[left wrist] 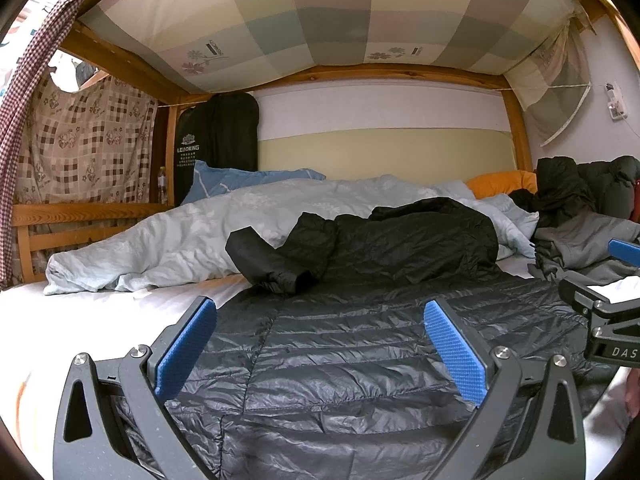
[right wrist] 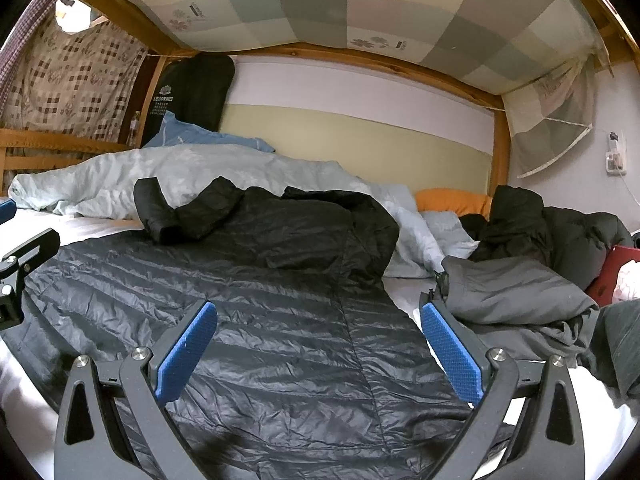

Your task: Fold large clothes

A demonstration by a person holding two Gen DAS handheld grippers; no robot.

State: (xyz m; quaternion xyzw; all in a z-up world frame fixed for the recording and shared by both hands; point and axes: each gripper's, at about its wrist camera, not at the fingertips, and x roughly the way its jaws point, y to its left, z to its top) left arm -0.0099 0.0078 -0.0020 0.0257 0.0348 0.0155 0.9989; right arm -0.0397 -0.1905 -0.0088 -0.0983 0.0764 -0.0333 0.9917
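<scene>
A long black quilted down jacket [left wrist: 360, 344] lies flat on the white bed sheet [left wrist: 100, 312], hem toward me, one sleeve [left wrist: 272, 264] folded across near the collar. It also shows in the right wrist view [right wrist: 280, 300], with the sleeve [right wrist: 168, 216] at the upper left. My left gripper [left wrist: 320, 308] is open and empty, just above the jacket's lower left part. My right gripper [right wrist: 318, 312] is open and empty above the jacket's lower right part; its body shows at the right edge of the left wrist view [left wrist: 608, 320].
A pale blue duvet [left wrist: 180, 236] is bunched behind the jacket, with a blue pillow [left wrist: 240, 180] and an orange pillow [left wrist: 500, 182]. A grey garment [right wrist: 512, 292] and dark coats [right wrist: 552, 224] are piled at the right. A wooden bed rail [left wrist: 80, 216] runs on the left.
</scene>
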